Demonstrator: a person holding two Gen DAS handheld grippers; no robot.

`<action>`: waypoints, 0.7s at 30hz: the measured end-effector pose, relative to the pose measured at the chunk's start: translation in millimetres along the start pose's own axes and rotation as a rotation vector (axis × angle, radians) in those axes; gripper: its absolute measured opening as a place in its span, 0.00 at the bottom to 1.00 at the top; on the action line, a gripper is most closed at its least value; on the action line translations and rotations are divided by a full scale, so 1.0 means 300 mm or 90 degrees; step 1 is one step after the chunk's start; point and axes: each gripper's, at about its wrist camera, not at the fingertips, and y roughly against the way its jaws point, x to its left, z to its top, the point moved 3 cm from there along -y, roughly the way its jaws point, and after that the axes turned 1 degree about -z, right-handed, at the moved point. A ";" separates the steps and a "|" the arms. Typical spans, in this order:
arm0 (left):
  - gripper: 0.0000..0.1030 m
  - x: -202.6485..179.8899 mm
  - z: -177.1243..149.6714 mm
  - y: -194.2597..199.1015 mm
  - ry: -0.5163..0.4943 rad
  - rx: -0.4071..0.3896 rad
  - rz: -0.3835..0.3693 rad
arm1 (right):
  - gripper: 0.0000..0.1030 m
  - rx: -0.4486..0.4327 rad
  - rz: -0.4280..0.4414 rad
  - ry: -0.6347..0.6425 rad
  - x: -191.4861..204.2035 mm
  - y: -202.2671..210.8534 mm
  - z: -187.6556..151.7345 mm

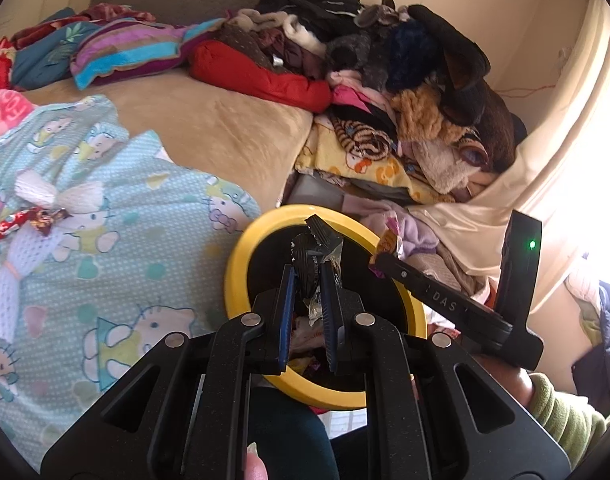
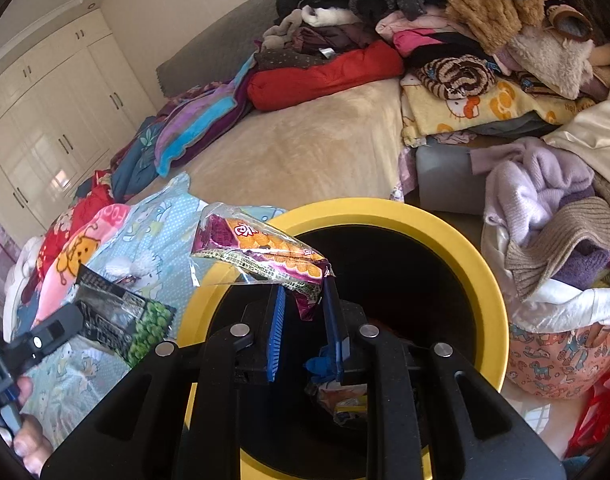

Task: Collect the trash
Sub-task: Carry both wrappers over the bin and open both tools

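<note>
At frame centre, the left gripper (image 1: 310,276) pinches a dark wrapper (image 1: 315,250) and the right gripper (image 2: 305,300) clamps a purple-orange wrapper (image 2: 261,254), both over the yellow-rimmed bin (image 2: 445,232).

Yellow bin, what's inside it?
Inside the yellow bin a few crumpled wrappers lie at the bottom. The rest is dark, and the right tool with its orange wrapper covers part of the opening, so I can't tell how full it is.

Bin (image 2: 493,280) beside bed (image 2: 305,152); clothes pile (image 2: 445,20) behind bin; wrappers (image 1: 29,220) on blanket (image 1: 125,200), left of bin.
</note>
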 end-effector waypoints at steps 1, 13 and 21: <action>0.08 -0.007 -0.004 -0.009 -0.002 0.004 -0.001 | 0.18 0.000 -0.001 -0.004 -0.008 0.000 0.001; 0.08 -0.051 -0.044 -0.092 -0.026 0.040 -0.011 | 0.20 0.004 -0.005 -0.030 -0.061 0.003 0.013; 0.08 -0.065 -0.047 -0.135 -0.034 0.051 -0.018 | 0.28 0.010 -0.008 -0.041 -0.077 0.000 0.014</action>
